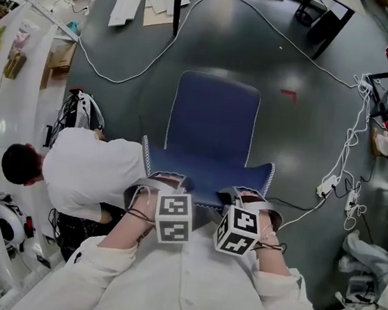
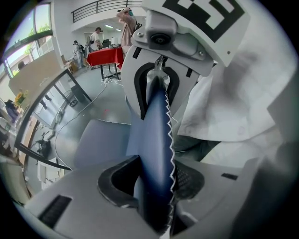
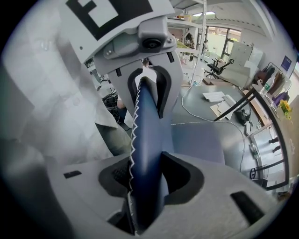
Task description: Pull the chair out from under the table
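While L gripper [image 1: 164, 182] & R gripper [image 1: 249, 195] are clamping chair [image 1: 211, 128] top edge, pulling evenly w/o twisting is looking safest.

Chair [image 1: 210, 135] dk blue w/ white zigzag edge stitching; floor [image 1: 301, 136] dk grey; cable [image 1: 119, 82] white.

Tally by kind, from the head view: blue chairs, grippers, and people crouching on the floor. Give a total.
blue chair: 1
grippers: 2 (left gripper, right gripper)
crouching person: 1
Total: 4
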The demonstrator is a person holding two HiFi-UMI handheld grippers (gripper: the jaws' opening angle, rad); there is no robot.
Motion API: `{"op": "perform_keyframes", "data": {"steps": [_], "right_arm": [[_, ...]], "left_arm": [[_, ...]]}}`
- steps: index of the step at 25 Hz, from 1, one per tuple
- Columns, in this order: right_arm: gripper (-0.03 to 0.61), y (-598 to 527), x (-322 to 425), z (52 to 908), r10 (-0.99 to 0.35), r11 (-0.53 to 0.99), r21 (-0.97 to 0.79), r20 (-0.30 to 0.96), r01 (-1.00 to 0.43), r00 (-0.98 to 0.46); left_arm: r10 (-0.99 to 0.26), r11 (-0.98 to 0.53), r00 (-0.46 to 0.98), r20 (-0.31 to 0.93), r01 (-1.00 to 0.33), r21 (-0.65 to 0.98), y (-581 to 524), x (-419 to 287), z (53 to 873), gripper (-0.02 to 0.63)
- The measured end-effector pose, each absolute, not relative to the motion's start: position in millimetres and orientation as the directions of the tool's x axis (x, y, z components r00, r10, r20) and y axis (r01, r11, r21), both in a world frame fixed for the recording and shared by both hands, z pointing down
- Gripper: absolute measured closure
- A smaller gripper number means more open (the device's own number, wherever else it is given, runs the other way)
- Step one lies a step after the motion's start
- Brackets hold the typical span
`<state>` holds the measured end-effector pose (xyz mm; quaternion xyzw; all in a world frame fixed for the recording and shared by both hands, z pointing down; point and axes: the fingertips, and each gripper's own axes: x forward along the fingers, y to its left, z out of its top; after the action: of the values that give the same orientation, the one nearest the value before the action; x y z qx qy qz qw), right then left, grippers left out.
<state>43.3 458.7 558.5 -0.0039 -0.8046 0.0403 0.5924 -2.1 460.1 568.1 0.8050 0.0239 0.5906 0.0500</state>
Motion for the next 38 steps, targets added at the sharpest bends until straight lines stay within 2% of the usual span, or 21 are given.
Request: {"op": "perform_keyframes", "data": {"steps": [6, 10, 16, 21, 24, 29, 36, 38], "right_arm": [[0.427, 459, 43, 552, 0.081, 0.989, -0.118, 0.936, -0.088, -0.342], [0.414, 457, 41, 541, 0.088, 0.989, -0.125, 0.925, -0.078, -0.371], [0.405, 454, 41, 517, 0.076, 0.989, -0.124, 0.899, -0.084, -0.432], [0.405, 434, 36, 486, 0.039, 0.978, -0.146, 0.829, -0.148, -0.557], [0.405, 423, 37, 471, 0.003, 0.972, -0.143, 0.799, -0.185, -0.602], [0.405, 405, 40, 440, -0.072, 0.962, -0.129, 0.731, -0.241, -0.679], [0.408, 371, 33, 375, -0.291, 0.935, -0.013, 0.541, -0.354, -0.789], [0.441, 364, 33, 351, -0.352, 0.92, 0.013, 0.469, -0.392, -0.81]], "left_arm": [[0.129, -0.989, 0.31, 0.942, -0.023, 0.143, 460, 0, 564, 0.435], [0.126, -0.99, 0.321, 0.939, -0.025, 0.142, 459, -2, 558, 0.434], [0.146, -0.983, 0.395, 0.907, -0.044, 0.177, 464, 6, 535, 0.423], [0.07, -0.99, 0.42, 0.905, -0.079, 0.113, 447, 9, 521, 0.417], [0.065, -0.99, 0.427, 0.902, -0.084, 0.111, 451, 9, 513, 0.417], [0.064, -0.983, 0.524, 0.849, -0.116, 0.145, 450, 16, 481, 0.417], [-0.111, -0.962, 0.718, 0.687, -0.25, 0.106, 413, 25, 422, 0.417], [-0.18, -0.951, 0.763, 0.621, -0.297, 0.089, 401, 27, 398, 0.417]]}}
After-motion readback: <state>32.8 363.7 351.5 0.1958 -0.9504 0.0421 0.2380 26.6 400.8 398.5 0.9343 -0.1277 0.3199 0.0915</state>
